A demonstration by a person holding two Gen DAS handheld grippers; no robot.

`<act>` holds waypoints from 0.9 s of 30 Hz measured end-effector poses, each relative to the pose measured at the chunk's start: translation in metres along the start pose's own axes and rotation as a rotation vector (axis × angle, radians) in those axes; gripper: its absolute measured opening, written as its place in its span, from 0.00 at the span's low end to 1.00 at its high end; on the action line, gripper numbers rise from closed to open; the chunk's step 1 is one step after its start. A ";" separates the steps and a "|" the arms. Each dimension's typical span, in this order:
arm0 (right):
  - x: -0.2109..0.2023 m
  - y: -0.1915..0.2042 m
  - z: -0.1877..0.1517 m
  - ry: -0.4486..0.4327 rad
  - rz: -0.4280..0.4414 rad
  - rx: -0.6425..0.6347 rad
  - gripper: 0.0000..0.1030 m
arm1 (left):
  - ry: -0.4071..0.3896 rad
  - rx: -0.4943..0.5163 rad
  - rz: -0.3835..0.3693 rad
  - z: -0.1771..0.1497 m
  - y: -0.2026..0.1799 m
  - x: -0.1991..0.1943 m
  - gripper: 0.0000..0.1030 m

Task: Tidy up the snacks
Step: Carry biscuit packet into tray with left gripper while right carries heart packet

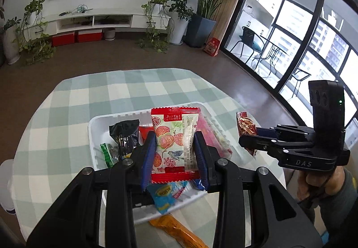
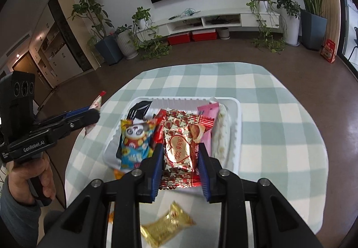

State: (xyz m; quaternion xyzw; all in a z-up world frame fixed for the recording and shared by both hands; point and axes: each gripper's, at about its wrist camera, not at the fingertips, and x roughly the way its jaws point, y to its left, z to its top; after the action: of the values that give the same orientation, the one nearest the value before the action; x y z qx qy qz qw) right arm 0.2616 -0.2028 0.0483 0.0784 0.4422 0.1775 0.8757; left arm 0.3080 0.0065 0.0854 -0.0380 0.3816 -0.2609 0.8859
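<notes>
The left gripper (image 1: 175, 154) is clamped narrow on a white packet printed with red fruit and a bird (image 1: 173, 147), its blue pads pressing both long sides while the red crimped ends stick out ahead of and behind the fingers. The right gripper (image 2: 180, 158) is likewise closed narrow on a gold-and-red foil packet with a heart label (image 2: 181, 147), held flat between the pads.

Below and ahead of both tools lies the white tray (image 2: 238, 113) on the green-and-white checked tablecloth (image 2: 279, 136). Under the left tool's fingers the tray holds a black packet (image 1: 124, 136) and a green one (image 1: 107, 154) to its left, and a pink packet (image 1: 210, 136) along the tray wall to its right. A blue-and-yellow packet (image 1: 165, 196) shows just behind the held snack, and an orange packet (image 1: 179, 232) lies on the cloth outside the tray's near rim, close under the tool's body.

From the right tool, a panda-printed packet (image 2: 134, 142) sits in the tray just left of the fingers, and a pale rice bar (image 2: 222, 133) lies along the tray's wall to the right. A gold packet (image 2: 165, 225), blurred, lies on the cloth beneath the tool's body, clear of the tray.

Each tool appears off to the other's side, past the table's edge and above the brown floor (image 1: 111, 59), well apart from one another. Beyond the tray's far rim the cloth is bare to the table's far edge, with wide cloth also to the right of the right tool.
</notes>
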 end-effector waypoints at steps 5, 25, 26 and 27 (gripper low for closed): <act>0.045 -0.005 0.013 0.048 -0.013 0.009 0.31 | 0.046 -0.013 0.038 0.002 0.010 0.047 0.31; 0.100 -0.003 0.019 0.114 -0.077 -0.046 0.33 | 0.110 0.009 0.105 -0.001 0.026 0.121 0.32; 0.101 -0.002 0.019 0.113 -0.081 -0.049 0.33 | 0.109 0.007 0.106 -0.001 0.027 0.121 0.32; 0.101 -0.001 0.019 0.113 -0.086 -0.054 0.33 | 0.108 0.004 0.106 0.000 0.027 0.121 0.32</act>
State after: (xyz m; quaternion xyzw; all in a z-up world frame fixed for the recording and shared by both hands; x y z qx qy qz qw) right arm 0.3324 -0.1654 -0.0160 0.0257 0.4888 0.1559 0.8580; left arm 0.3890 -0.0293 -0.0015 -0.0017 0.4296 -0.2162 0.8767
